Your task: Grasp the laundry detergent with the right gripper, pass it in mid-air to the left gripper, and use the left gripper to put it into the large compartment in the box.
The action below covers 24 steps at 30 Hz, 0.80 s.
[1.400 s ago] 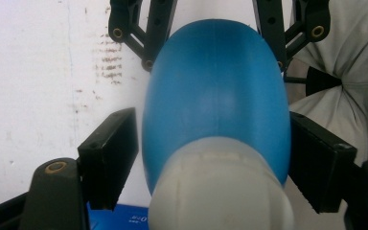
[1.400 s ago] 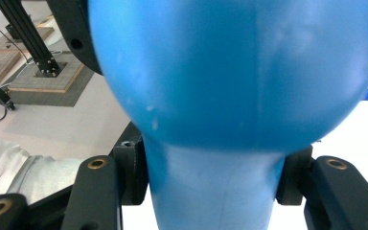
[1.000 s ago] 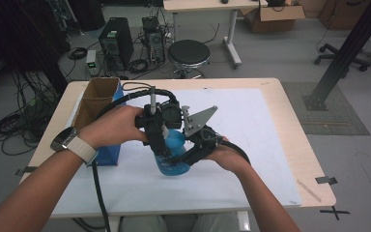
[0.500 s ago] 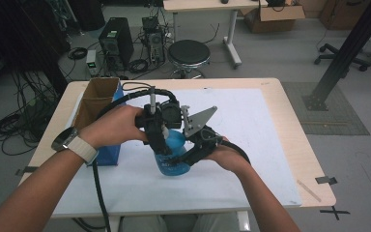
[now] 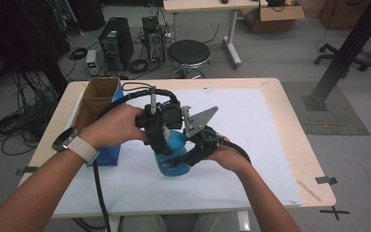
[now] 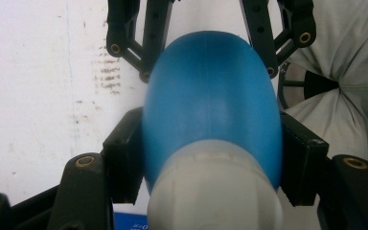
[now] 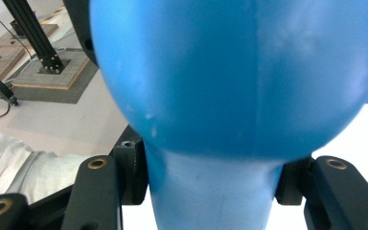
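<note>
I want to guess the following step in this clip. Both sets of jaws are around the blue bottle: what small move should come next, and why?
Probably a small twist of the left gripper on the cap. Its jaws have just been closing and now pinch the blue bottle at its rounded top, while the right gripper clamps the narrower part and steadies it above the white mat. One holding, one turning would loosen the top.

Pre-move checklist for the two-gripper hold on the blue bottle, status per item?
1. Left gripper clamped on the blue bottle, pads against both sides; jaws have just been closing: ok.
2. Right gripper shut on the bottle's narrower part: ok.
3. Bottle over the white mat, away from the table edge: ok.
4. Cardboard box apart from the bottle: ok.
5. Whether the bottle base rests on the mat: cannot tell.
6. Bottle contents or cap seal: cannot tell.
</note>
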### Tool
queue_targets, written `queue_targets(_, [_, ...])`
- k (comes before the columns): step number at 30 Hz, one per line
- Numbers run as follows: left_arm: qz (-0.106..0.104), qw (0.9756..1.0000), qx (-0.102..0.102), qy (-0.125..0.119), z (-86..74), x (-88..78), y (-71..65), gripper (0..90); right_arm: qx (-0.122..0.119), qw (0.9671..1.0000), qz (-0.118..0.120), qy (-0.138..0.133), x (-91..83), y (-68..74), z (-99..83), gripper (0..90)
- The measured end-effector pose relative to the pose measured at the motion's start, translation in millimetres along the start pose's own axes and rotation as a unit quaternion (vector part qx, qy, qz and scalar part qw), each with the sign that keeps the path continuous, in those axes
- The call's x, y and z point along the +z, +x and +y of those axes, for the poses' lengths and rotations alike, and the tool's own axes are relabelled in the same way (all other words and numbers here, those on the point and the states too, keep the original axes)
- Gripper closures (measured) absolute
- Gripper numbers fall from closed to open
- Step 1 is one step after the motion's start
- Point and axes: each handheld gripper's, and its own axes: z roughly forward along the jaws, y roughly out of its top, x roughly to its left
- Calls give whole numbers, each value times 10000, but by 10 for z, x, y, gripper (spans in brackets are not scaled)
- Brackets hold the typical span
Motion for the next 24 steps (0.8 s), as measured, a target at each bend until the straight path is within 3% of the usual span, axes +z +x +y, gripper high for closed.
queue_targets(8, [-26, 10000, -30, -61, 19, -40, -8, 382, -16, 10000, 40, -76, -29, 12, -1, 434])
queue_targets(9, [-44, 10000, -41, -32, 23, -51, -8, 382, 14, 9998, 136, -129, -62, 10, -9, 354])
queue_targets(10, [-35, 10000, -50, -55, 24, -57, -13, 382, 14, 9998, 136, -129, -62, 10, -9, 354])
queue_targets(13, [12, 10000, -68, 1, 22, -81, -15, 382, 223, 9996, 124, -102, -160, 3, -71, 235])
queue_targets(16, [58, 9999, -156, 23, 8, -108, -17, 383, 337, 9994, -10, -44, -292, 6, -177, 197])
queue_targets(19, [100, 9995, -272, 134, -6, -130, -2, 383, 619, 9980, -151, -25, -428, 0, -277, 143])
queue_targets(24, [195, 9983, -475, 266, -21, -188, 21, 383, 916, 9945, -444, 245, -640, 22, -373, 83])
